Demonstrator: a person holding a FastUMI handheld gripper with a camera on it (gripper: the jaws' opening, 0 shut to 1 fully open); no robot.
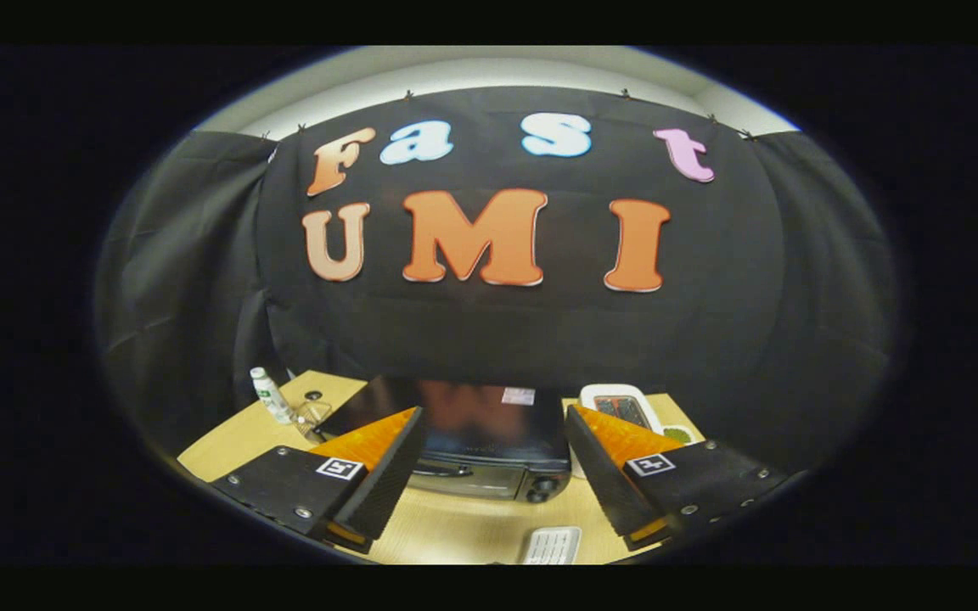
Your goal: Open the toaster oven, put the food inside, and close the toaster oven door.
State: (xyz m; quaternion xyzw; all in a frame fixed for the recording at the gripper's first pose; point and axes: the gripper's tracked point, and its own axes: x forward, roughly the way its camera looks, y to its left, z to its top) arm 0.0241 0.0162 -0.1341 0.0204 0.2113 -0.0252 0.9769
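Beyond the spread, empty gripper (489, 484) — toaster oven (476, 450) on the wooden table (455, 530), door apparently shut, handle facing the fingers — food unconfirmed, so best squaring up on that handle before any pull.
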